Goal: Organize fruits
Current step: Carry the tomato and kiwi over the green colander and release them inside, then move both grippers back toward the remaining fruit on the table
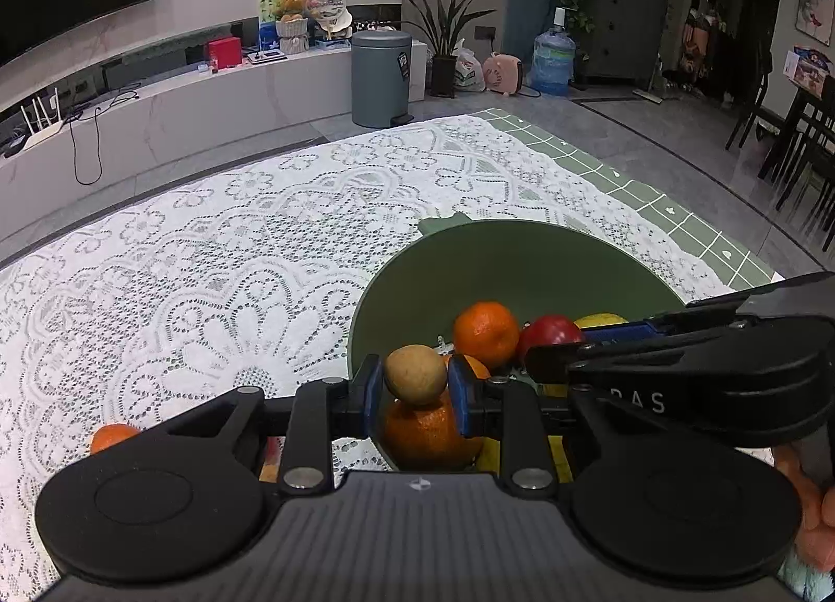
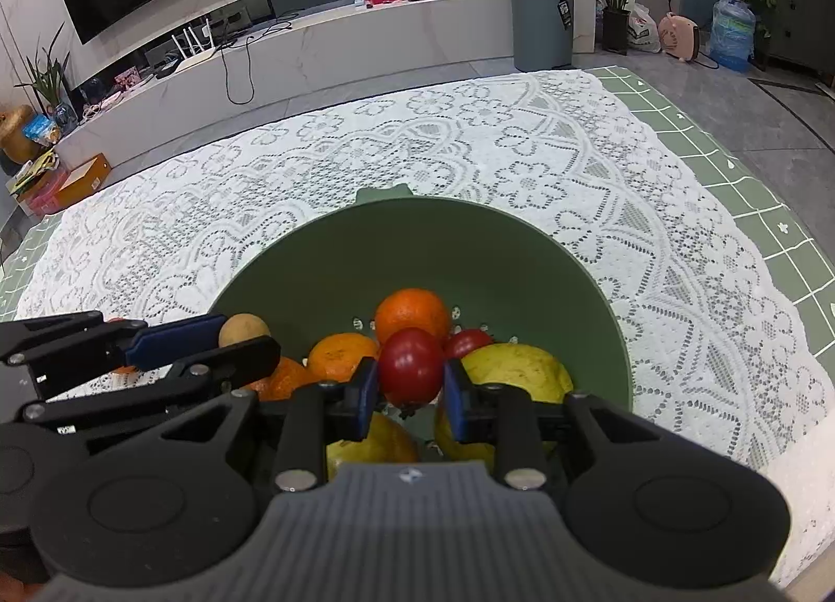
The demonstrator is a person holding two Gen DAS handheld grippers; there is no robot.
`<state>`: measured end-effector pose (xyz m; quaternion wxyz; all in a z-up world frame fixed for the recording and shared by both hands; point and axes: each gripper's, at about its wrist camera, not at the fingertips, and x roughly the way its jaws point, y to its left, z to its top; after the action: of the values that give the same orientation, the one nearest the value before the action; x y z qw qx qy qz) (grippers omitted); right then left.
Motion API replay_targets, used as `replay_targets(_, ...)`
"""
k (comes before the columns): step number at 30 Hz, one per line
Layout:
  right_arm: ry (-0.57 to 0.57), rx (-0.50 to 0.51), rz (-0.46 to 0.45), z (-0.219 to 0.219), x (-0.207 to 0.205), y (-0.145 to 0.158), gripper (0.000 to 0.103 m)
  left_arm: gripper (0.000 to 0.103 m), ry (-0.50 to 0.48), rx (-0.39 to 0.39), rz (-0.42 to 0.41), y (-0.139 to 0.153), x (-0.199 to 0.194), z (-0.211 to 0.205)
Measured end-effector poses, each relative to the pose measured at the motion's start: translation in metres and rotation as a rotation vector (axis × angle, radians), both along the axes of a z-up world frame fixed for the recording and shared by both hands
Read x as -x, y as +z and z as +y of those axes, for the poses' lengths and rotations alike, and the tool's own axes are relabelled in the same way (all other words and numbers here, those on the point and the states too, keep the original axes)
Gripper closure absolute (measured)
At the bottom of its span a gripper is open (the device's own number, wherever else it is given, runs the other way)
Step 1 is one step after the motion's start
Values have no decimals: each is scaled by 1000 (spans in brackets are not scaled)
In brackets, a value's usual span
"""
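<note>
A green perforated bowl (image 1: 522,257) (image 2: 417,247) sits on the lace cloth with oranges (image 2: 412,315), yellow-green fruit (image 2: 516,367) and a red fruit inside. My left gripper (image 1: 416,393) is shut on a small brown fruit (image 1: 416,373), held over the bowl's near-left rim above an orange (image 1: 425,432). My right gripper (image 2: 410,393) is shut on a dark red fruit (image 2: 410,366), held over the fruit pile inside the bowl. Each gripper shows in the other's view: the right one (image 1: 574,351) at the right, the left one (image 2: 245,335) at the left.
One orange (image 1: 112,436) lies on the white lace cloth (image 1: 209,262) left of the bowl, half hidden by my left gripper. A green gridded mat (image 2: 756,184) edges the cloth on the right. A person's fingers (image 1: 814,523) show at the right.
</note>
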<state>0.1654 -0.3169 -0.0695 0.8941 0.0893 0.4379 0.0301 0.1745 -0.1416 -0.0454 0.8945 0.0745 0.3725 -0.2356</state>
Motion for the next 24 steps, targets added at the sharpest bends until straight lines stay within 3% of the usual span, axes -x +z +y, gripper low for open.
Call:
replay_targets(7, -7, -18, -14, -2, 2, 1, 77, 72, 2, 15, -7, 0, 3, 2)
replay_targets(16, -40, -45, -91, -8, 12, 9, 55, 59, 35, 54, -51, 18, 14, 14)
replay_targets(19, -51, -27, -136, -7, 18, 15, 45, 58, 53, 70, -58, 24, 21, 20)
replay_targets(24, -56, 11, -232, 0, 33, 26, 37, 53, 93, 52, -67, 32, 31, 31)
